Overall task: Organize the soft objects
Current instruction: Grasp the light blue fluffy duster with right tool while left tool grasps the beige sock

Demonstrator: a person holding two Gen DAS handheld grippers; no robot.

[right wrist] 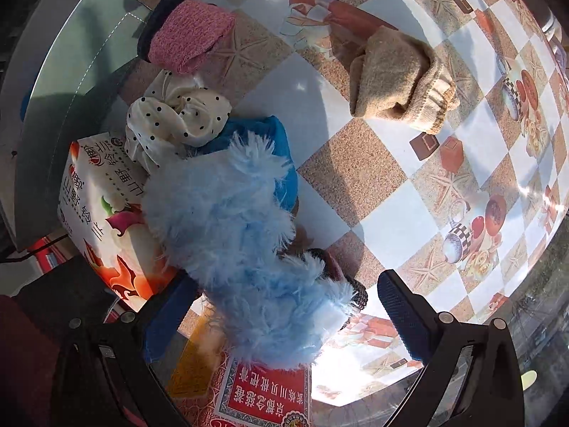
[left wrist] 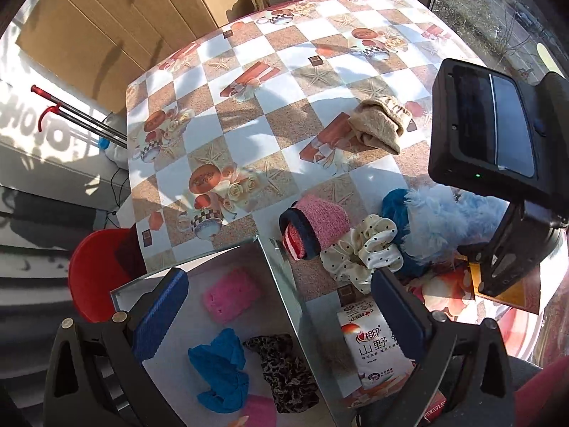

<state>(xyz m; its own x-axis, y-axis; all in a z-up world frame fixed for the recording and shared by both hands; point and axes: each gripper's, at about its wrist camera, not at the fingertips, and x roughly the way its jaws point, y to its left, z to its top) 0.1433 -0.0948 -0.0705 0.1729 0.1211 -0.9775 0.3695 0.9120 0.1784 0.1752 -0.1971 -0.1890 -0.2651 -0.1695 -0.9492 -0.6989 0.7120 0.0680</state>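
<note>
Right wrist view: fluffy light-blue plush (right wrist: 242,249) heaped on the worktop (right wrist: 373,178) between wide-open, empty right tongs (right wrist: 284,320); likely light, squashy, shedding, best pinched deep through its middle. Beyond, beige sock (right wrist: 398,82), pink sock roll (right wrist: 188,35), dotted scrunchie (right wrist: 177,117): limp, grabbed at the thickest fold. Left tongs (left wrist: 284,313) spread wide, holding nothing, above the box (left wrist: 281,284) with sorted cloths.
</note>
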